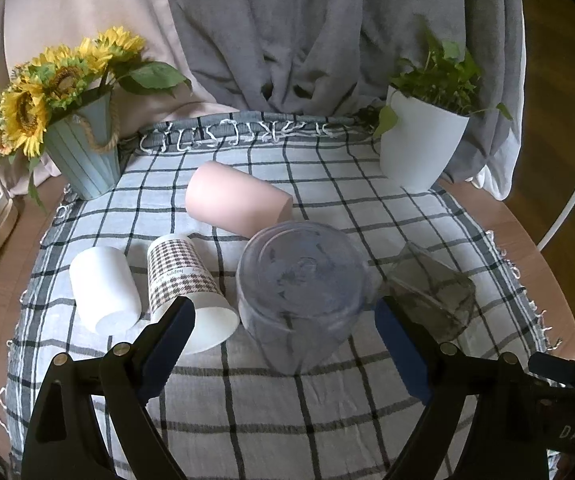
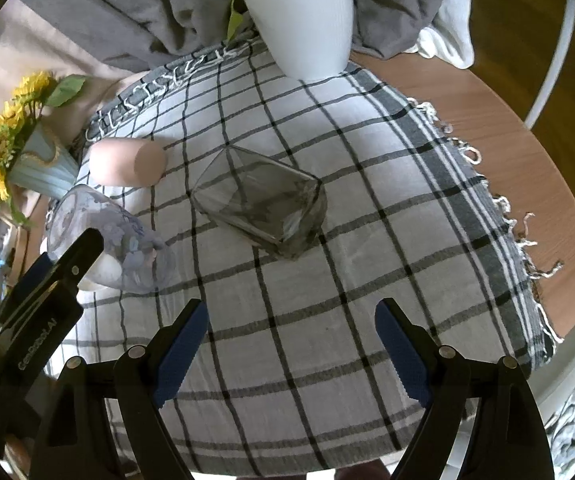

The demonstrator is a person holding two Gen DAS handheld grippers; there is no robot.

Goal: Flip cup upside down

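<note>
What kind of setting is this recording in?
Probably a home, a staged tabletop: a round wooden table under a checked cloth, with a sunflower pot, a potted plant and draped fabric behind. Several cups lie on the cloth.

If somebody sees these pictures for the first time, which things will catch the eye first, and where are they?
First, the clear cup with blue flowers, standing upside down between the open left gripper fingers. Around it, cups lie on their sides on the checked cloth: a pink cup behind, a smoky square glass to its right. The sunflowers glow at the far left.
</note>
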